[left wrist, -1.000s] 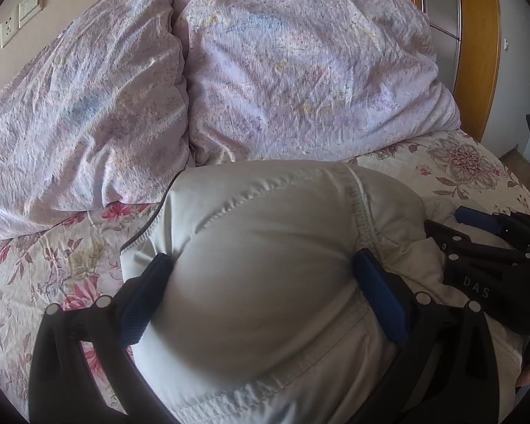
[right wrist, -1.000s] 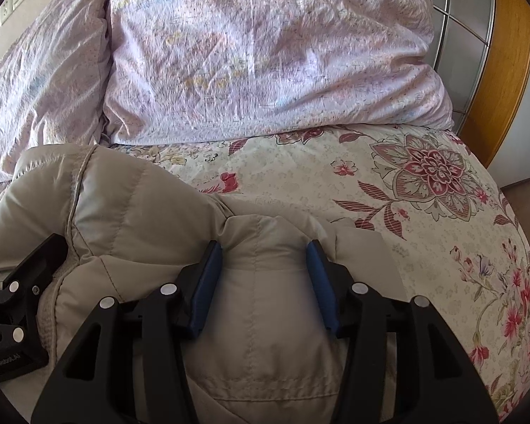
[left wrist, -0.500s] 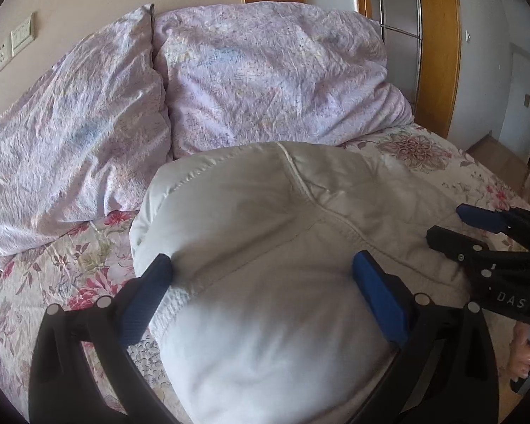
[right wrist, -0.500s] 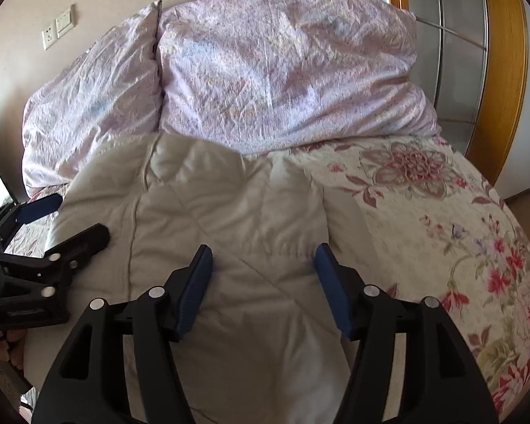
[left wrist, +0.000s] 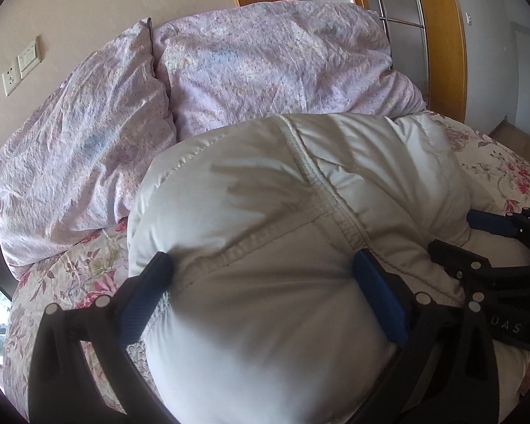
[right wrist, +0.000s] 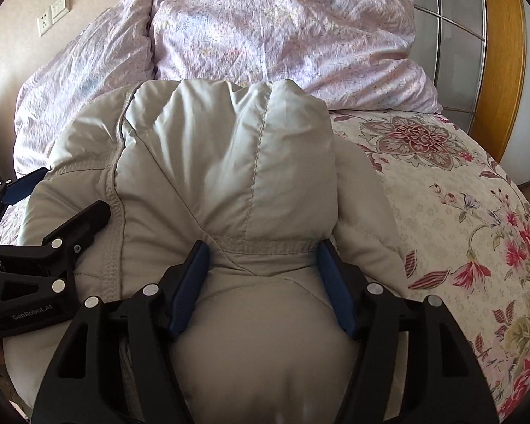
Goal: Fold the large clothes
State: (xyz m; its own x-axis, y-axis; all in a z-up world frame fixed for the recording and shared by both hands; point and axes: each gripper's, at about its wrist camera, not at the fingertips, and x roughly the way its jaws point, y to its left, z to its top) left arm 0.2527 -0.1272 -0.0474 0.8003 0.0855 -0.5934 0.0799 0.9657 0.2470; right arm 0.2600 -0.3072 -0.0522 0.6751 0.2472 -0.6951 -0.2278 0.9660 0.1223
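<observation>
Left wrist view
Left gripper (left wrist: 261, 275): spread wide, a thick bulge of the puffy jacket (left wrist: 251, 219) pressed between its blue pads (left wrist: 378, 293).
Right gripper (left wrist: 491, 247): seen at the right edge, lying against the jacket; its grip cannot be told from here.
Edges: the jacket's left edge is bordered by a strip of flowered bedspread (left wrist: 70, 282); its far edge is met by two lilac pillows (left wrist: 265, 70).
Open room: bedspread is left bare to the far right (left wrist: 505, 169), beside a wooden door frame (left wrist: 441, 35).
Jacket look: pale grey, quilted, glossy, crossed by stitched seams.

Right wrist view
Right gripper (right wrist: 261, 282): partly spread, a padded fold of the jacket (right wrist: 229, 162) pinched between its blue pads (right wrist: 190, 282) just below a cross seam.
Left gripper (right wrist: 28, 226): seen at the left, one finger laid on the jacket's seam.
Edges: the jacket's rounded far end is pushed up against the pillows (right wrist: 282, 35).
Open room: a broad stretch of bedspread (right wrist: 459, 212) is left uncovered on the right.
Jacket location: bunched on the bed's left half.
</observation>
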